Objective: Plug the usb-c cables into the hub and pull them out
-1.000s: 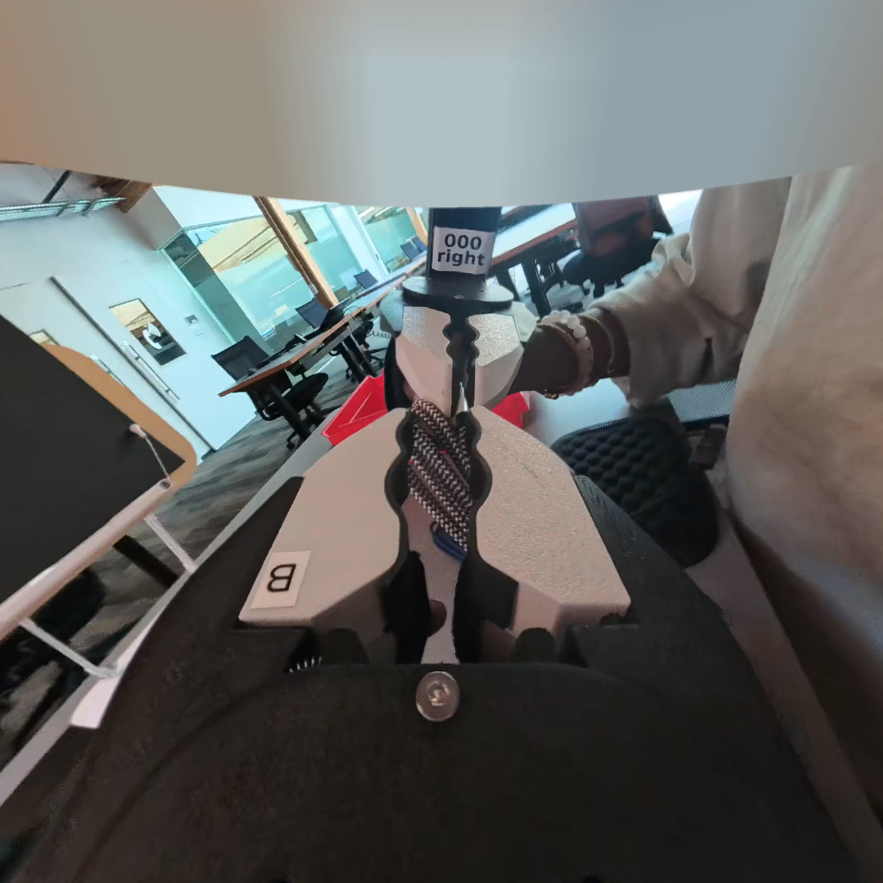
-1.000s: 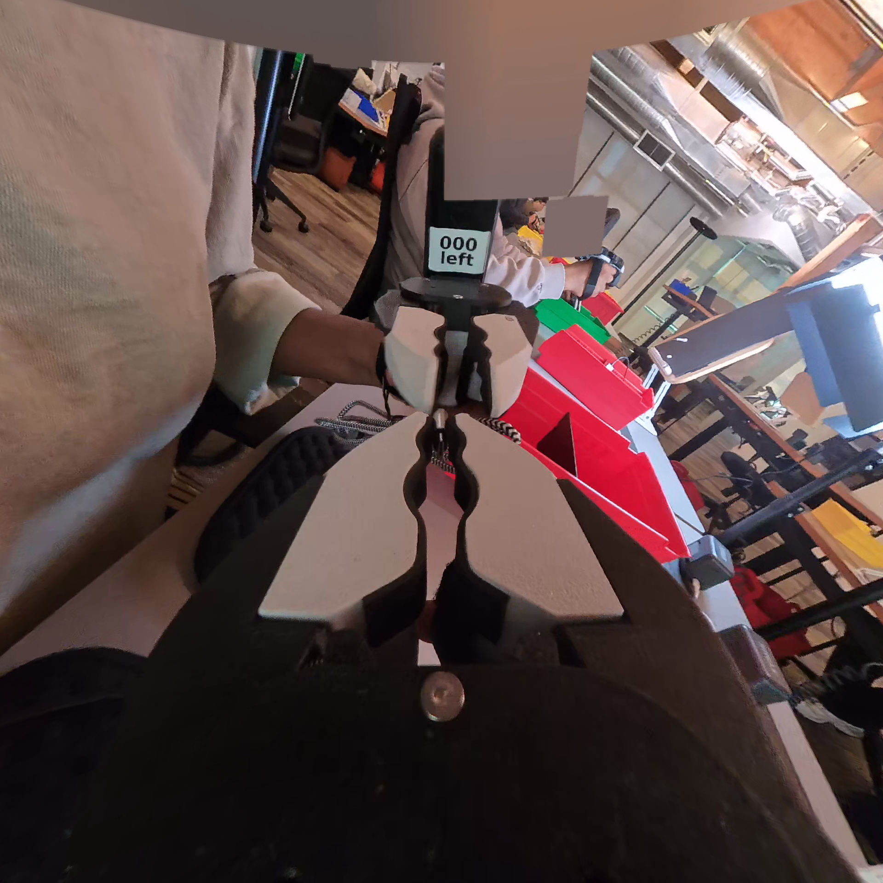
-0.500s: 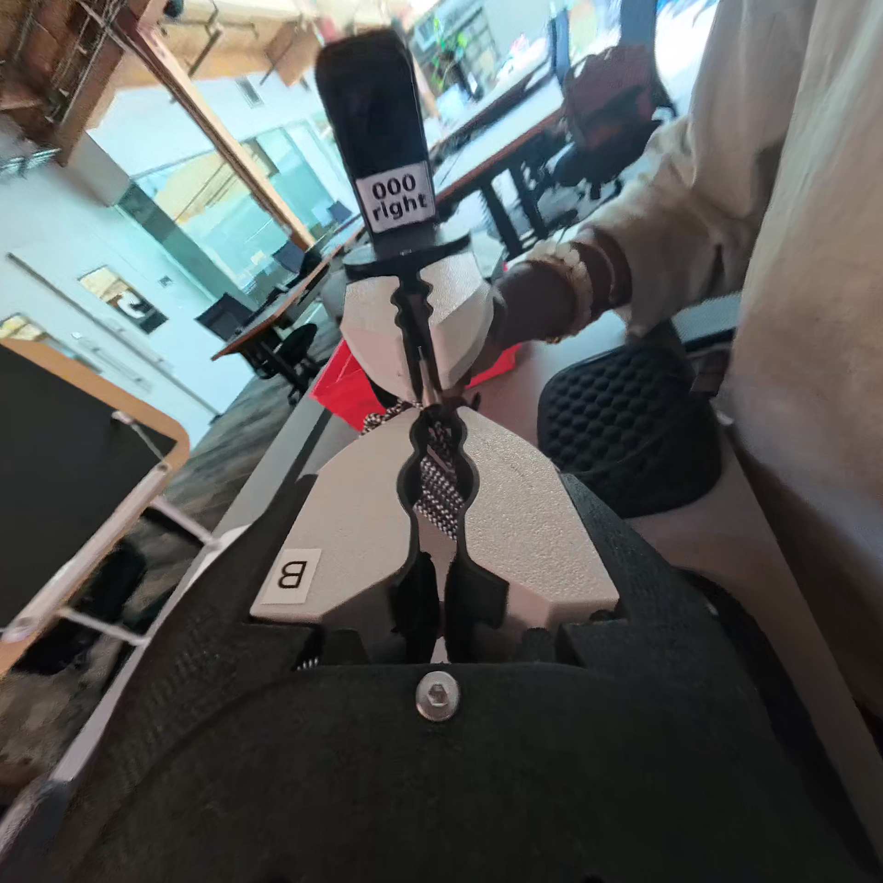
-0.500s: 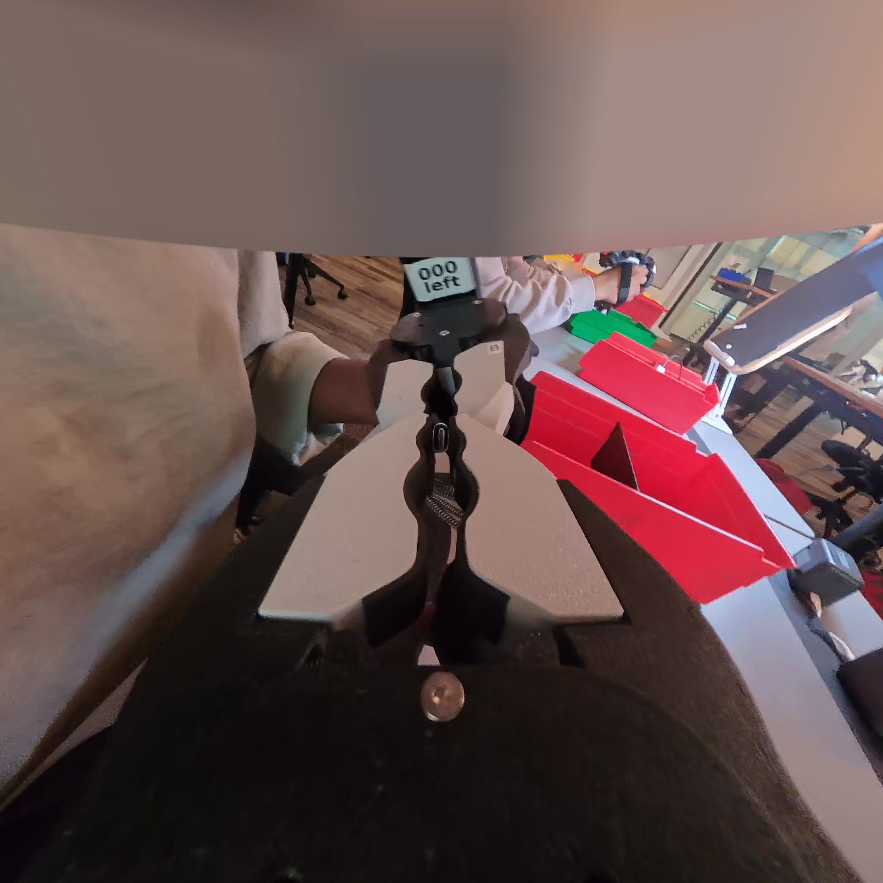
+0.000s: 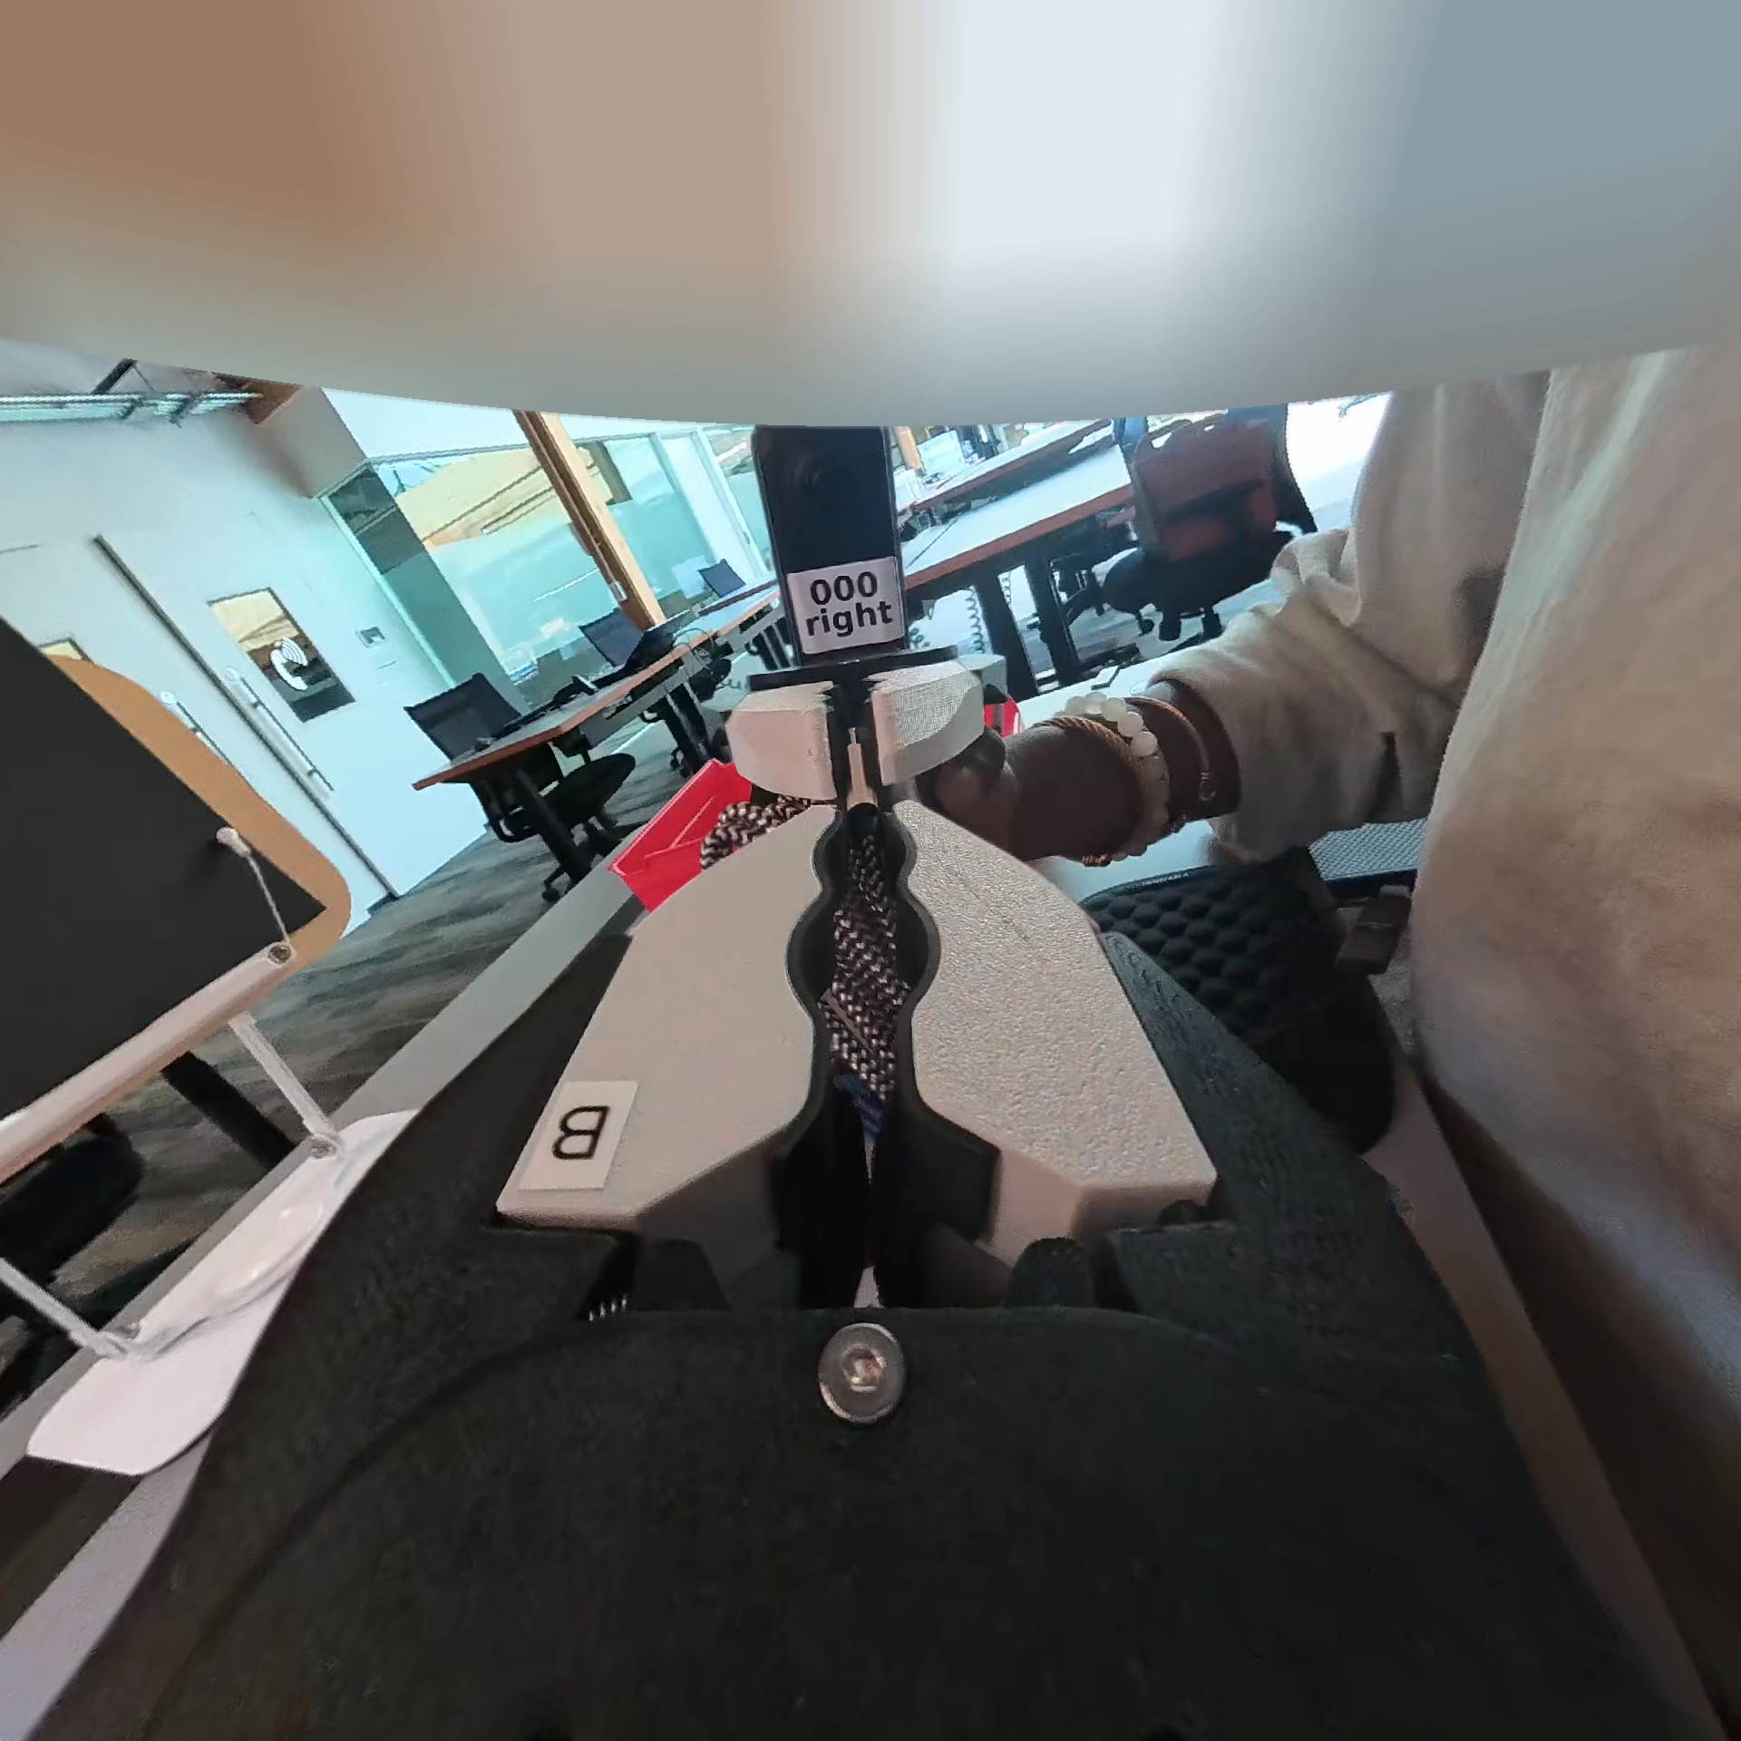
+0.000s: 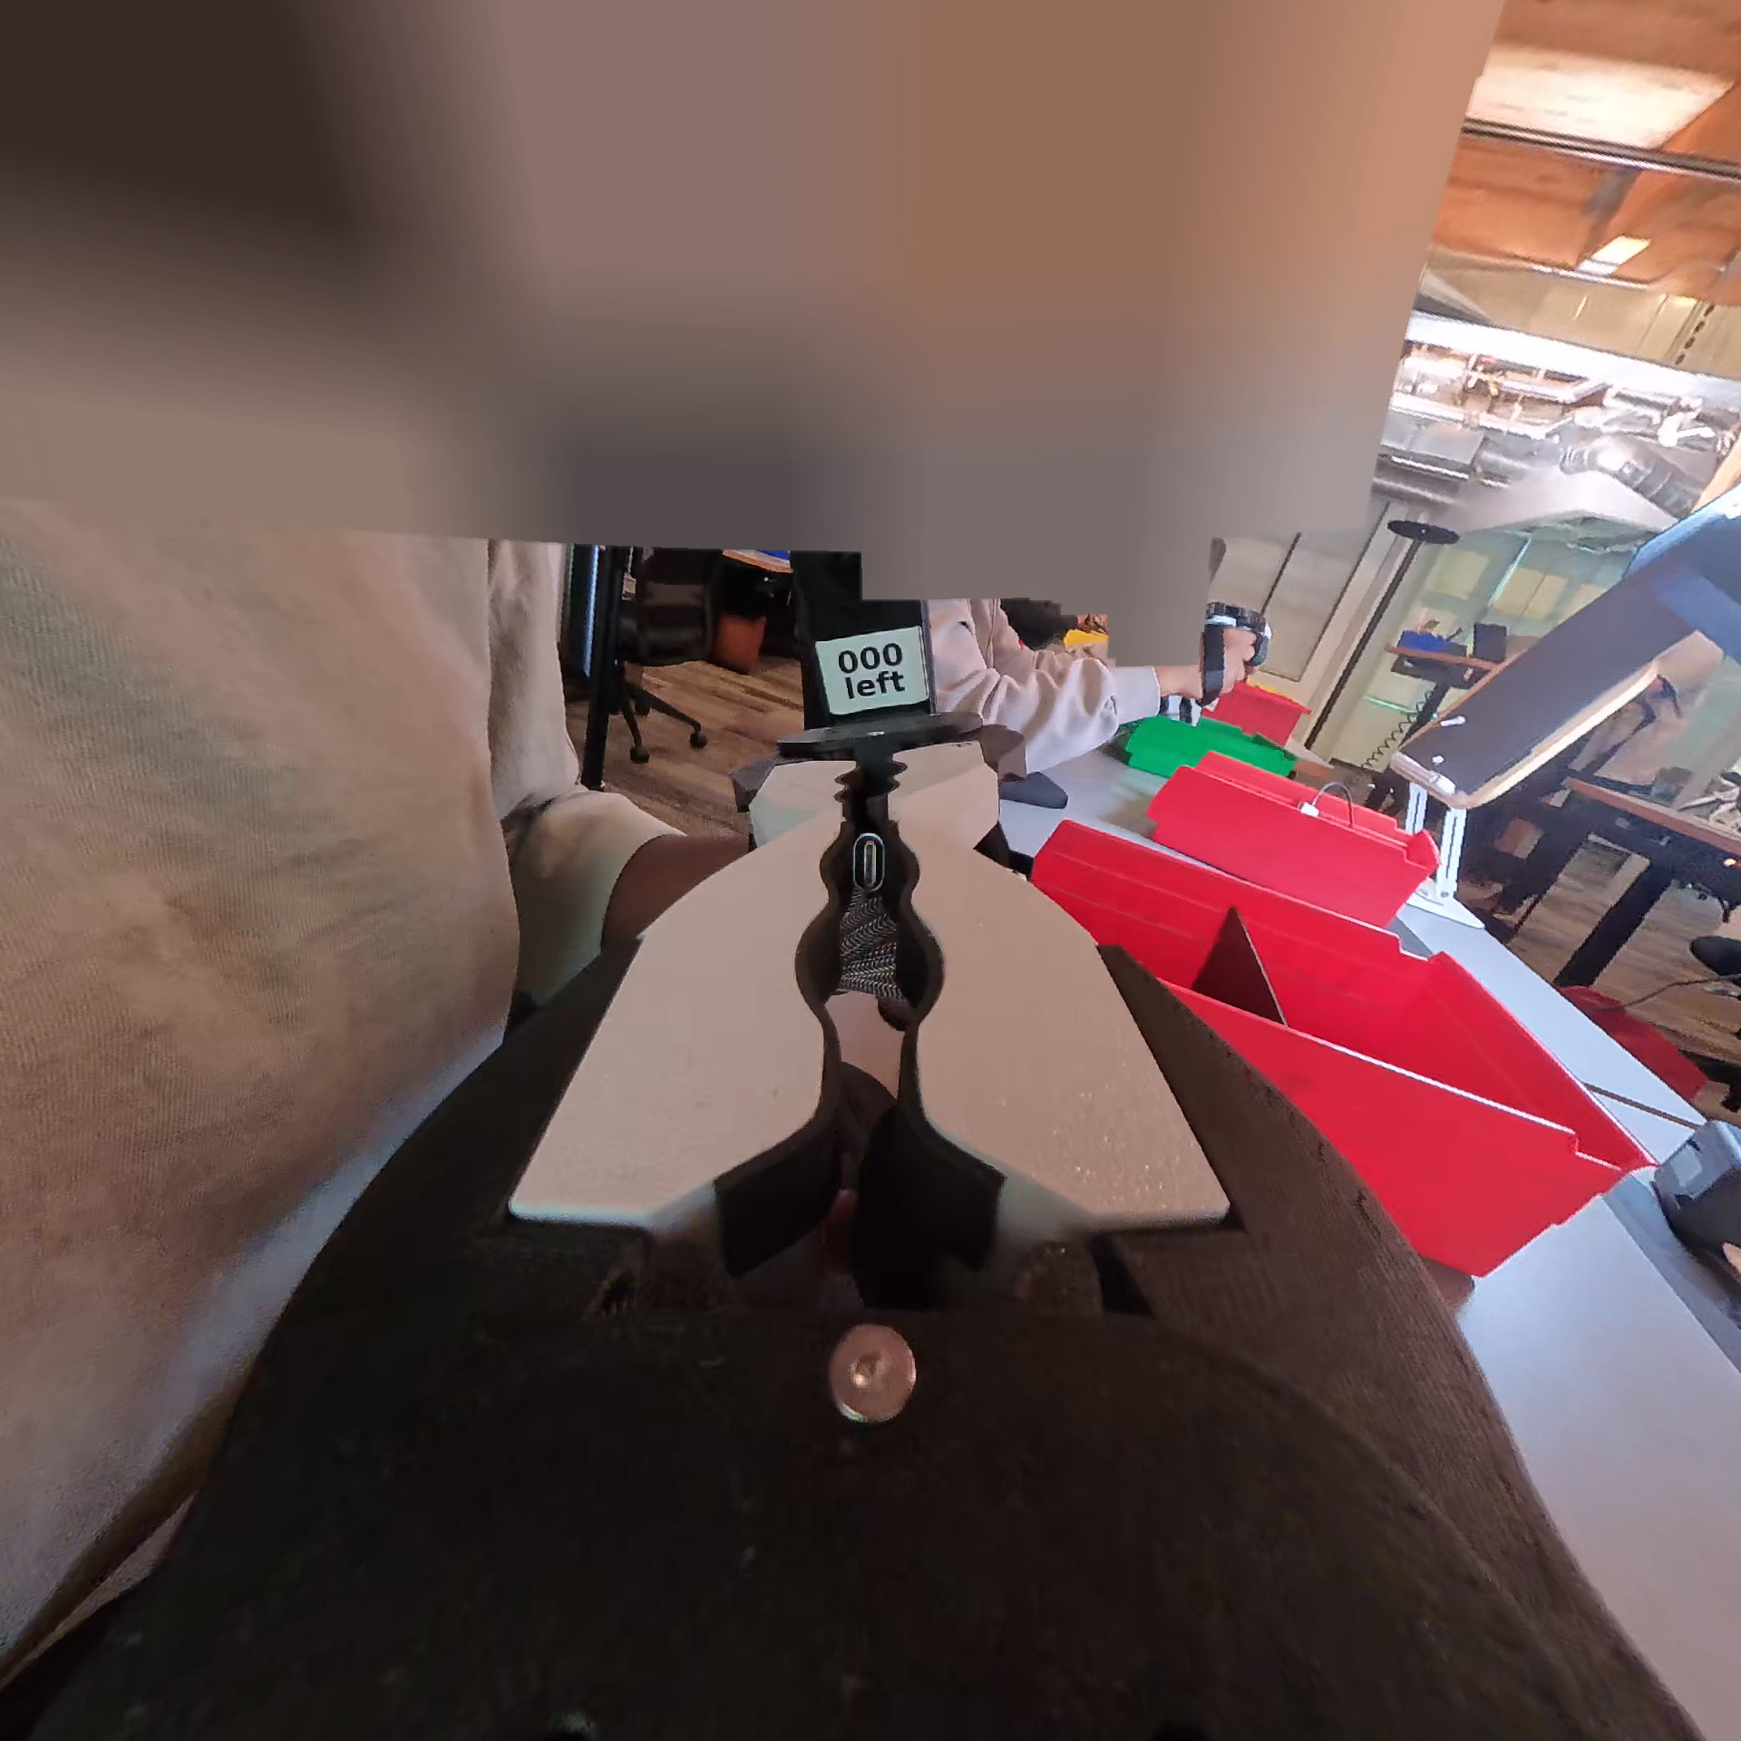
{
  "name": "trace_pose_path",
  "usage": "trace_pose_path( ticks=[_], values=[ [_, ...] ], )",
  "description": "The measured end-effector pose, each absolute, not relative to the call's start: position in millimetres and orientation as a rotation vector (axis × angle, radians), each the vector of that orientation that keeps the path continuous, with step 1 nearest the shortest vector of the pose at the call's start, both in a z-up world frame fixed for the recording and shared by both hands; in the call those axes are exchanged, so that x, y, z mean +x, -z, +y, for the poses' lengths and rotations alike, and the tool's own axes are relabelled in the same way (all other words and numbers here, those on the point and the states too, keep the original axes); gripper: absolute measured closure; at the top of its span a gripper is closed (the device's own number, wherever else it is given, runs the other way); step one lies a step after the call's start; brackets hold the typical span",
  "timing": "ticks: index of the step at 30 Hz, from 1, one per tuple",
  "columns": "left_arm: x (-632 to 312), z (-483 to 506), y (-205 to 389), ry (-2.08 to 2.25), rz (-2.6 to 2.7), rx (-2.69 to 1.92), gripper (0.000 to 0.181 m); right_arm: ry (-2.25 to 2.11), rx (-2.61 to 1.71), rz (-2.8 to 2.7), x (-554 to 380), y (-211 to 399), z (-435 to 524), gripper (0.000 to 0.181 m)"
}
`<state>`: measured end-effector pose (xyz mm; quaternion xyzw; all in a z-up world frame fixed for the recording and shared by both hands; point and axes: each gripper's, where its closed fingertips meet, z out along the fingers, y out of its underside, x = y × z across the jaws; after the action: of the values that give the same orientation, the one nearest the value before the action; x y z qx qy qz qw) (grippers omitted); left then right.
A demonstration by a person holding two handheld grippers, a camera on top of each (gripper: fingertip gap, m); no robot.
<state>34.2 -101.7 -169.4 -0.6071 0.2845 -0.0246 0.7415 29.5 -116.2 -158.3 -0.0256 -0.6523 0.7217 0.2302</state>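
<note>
My left gripper (image 5: 855, 818) is shut on the small dark hub. The hub's black-and-white braided cable (image 5: 871, 951) shows through the gap between the fingers. My right gripper (image 6: 869, 821) faces it tip to tip and is shut on a usb-c cable. That cable's silver plug (image 5: 854, 765) points at the left fingertips. In the right wrist view an oval port (image 6: 869, 862) on the hub shows open, with silver braid (image 6: 867, 951) below it. The right gripper (image 5: 853, 744) and the left gripper (image 6: 871, 782) each show in the other's view. I cannot tell whether the plug is in a port.
Red bins (image 6: 1319, 1055) and a green bin (image 6: 1178, 744) stand on the grey table (image 6: 1602, 1413). A black mesh pad (image 5: 1244, 961) lies by the person's cream sleeve (image 5: 1319, 659). A tilted black board (image 5: 113, 848) stands at the left edge. Another person sits beyond. Less than 4 cm separates the two grippers' tips.
Half a second ago both views were tilted; now they are level again. The grippers stay tip to tip, both still shut. The right gripper sits lower against the left one.
</note>
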Motion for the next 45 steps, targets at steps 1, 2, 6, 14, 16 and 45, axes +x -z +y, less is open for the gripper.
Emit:
trace_pose_path(
  ticks=[1,2,6,14,16,45],
  values=[
    [33.4,-101.6,170.3,0.058,0.619,-1.335,0.177,-1.983,-0.072,-1.794,28.9,159.1,-116.0,0.176],
    [33.0,-101.6,170.8,0.060,0.615,-1.338,0.177,-1.978,-0.070,-1.792,28.6,159.7,-116.2,0.176],
    [26.4,-101.5,176.1,-0.001,0.622,-1.382,0.177,-1.865,-0.107,-1.828,23.5,164.8,-114.5,0.175],
    [-17.3,-126.9,202.4,-0.277,0.653,-1.645,0.177,-1.384,-0.501,-2.264,45.6,227.3,-40.3,0.131],
    [-20.4,-132.8,208.1,-0.273,0.636,-1.666,0.177,-1.189,-0.569,-2.373,58.2,257.2,-22.6,0.133],
    [-16.3,-125.4,218.9,-0.211,0.600,-1.604,0.177,-0.280,0.055,-2.046,37.2,346.2,31.6,0.152]
  ],
)
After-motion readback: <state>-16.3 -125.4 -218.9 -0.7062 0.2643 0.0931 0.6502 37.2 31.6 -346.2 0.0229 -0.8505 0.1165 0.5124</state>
